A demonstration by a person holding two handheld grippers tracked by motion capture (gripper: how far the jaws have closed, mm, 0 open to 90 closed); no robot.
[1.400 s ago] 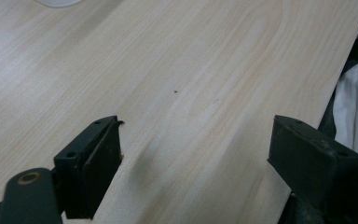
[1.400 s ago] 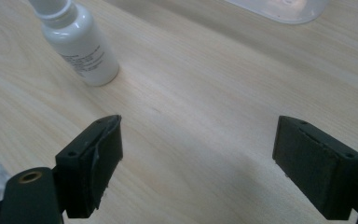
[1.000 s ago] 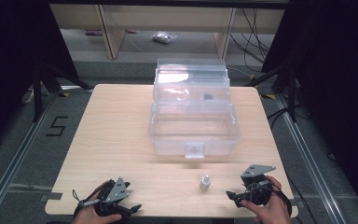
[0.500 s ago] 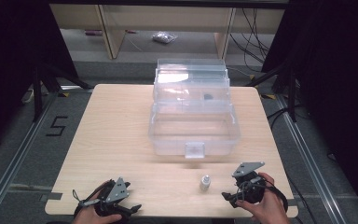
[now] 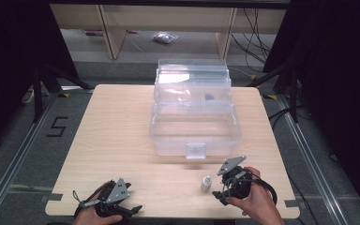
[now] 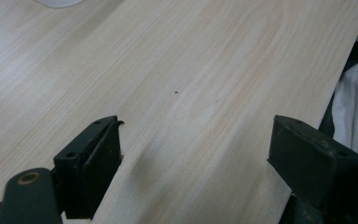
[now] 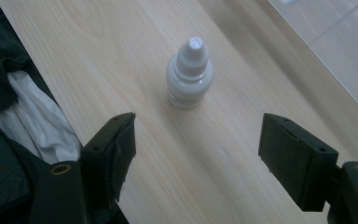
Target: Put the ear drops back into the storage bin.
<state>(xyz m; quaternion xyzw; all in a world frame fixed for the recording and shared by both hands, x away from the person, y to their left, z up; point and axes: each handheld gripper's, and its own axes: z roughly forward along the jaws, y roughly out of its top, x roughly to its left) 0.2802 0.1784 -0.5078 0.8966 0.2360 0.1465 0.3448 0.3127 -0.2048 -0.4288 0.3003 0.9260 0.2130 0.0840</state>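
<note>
Pale wood bench (image 5: 122, 140), clear plastic case (image 5: 194, 126) mid-bench. Small white dropper bottle (image 5: 206, 183) upright near front edge, just left of right gripper (image 5: 225, 190), jaws apart, aimed at it. Left gripper (image 5: 129, 210) farther off, jaws apart, empty.

Room: pale wooden table (image 5: 112, 140) on grey floor (image 5: 14, 140) marked "5" (image 5: 56, 127); light wooden shelving (image 5: 112, 28) behind; black curtains (image 5: 337, 70) both sides; cables (image 5: 255, 28) trailing.
</note>
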